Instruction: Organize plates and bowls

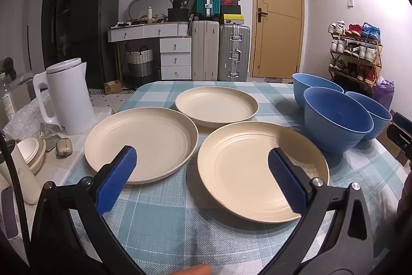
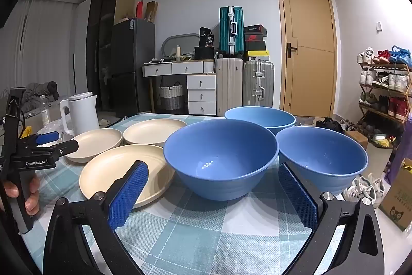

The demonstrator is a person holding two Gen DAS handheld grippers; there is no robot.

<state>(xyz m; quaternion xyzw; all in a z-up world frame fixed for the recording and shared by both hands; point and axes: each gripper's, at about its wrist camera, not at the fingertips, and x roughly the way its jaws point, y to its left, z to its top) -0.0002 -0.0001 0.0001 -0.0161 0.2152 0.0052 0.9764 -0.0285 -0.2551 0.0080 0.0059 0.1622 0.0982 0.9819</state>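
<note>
Cream plates, three of them, lie on the checked tablecloth (image 1: 164,228) of the desk: the near plate (image 1: 260,169), the left plate (image 1: 144,141) and the far plate (image 1: 216,105). To their right stand three blue bowls, the front bowl (image 2: 221,159), the right bowl (image 2: 324,159) and the back bowl (image 2: 260,119), close together. The left gripper (image 1: 202,159) hovers over the plates with jaws wide apart, holding nothing. The right gripper (image 2: 213,172) faces the front bowl, jaws likewise spread. A white kettle (image 1: 69,97) stands left of the plates.
</note>
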